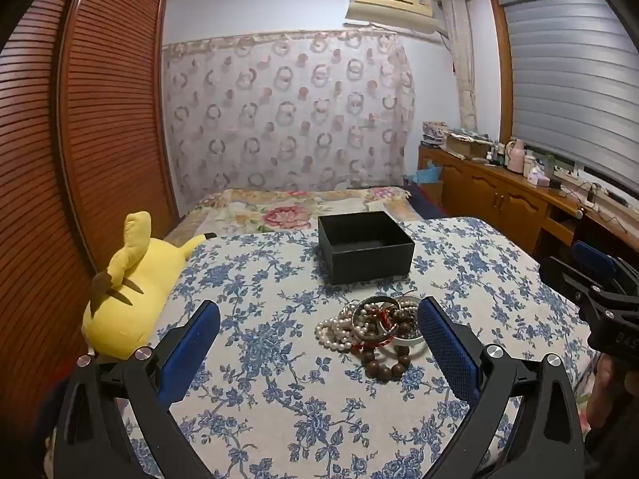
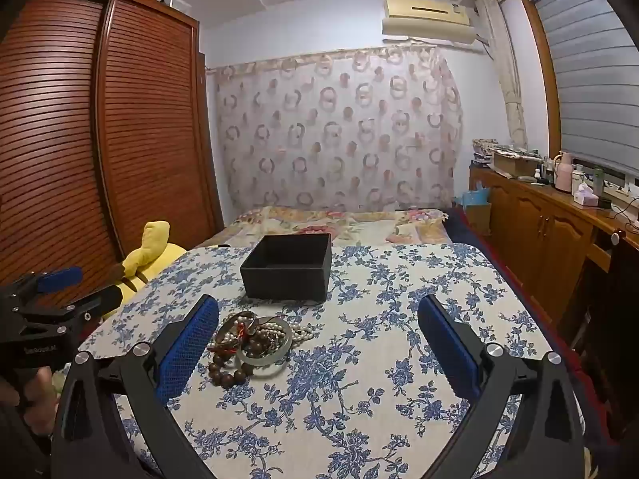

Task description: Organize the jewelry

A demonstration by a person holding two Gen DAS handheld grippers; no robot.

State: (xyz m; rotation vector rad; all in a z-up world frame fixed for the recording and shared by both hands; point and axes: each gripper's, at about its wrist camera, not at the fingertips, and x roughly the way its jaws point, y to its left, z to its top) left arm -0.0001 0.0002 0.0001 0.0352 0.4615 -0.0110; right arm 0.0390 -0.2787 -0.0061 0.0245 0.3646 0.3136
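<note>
1. Left wrist view: the left gripper [image 1: 319,331] hangs with its blue-padded jaws spread wide and empty. The tangled heap of pearl strings, brown wooden beads and bangles [image 1: 373,329] lies at centre on the blue-flowered tablecloth [image 1: 259,399], short of the open black square box [image 1: 365,251] above it, which looks empty.
2. Right wrist view: the right gripper [image 2: 319,331] is likewise spread and empty, the heap left of centre. Nothing seems sorted yet.

The tablecloth [image 1: 279,399] is white with a blue floral print. The open box [image 1: 365,251] is black. White pearl strands [image 1: 333,333], dark brown wooden beads [image 1: 385,367] and a pale translucent bangle [image 2: 263,353] lie heaped. The plush toy [image 1: 127,299] is yellow with dark-tipped ears. Gripper pads [image 1: 447,343] are blue.
</note>
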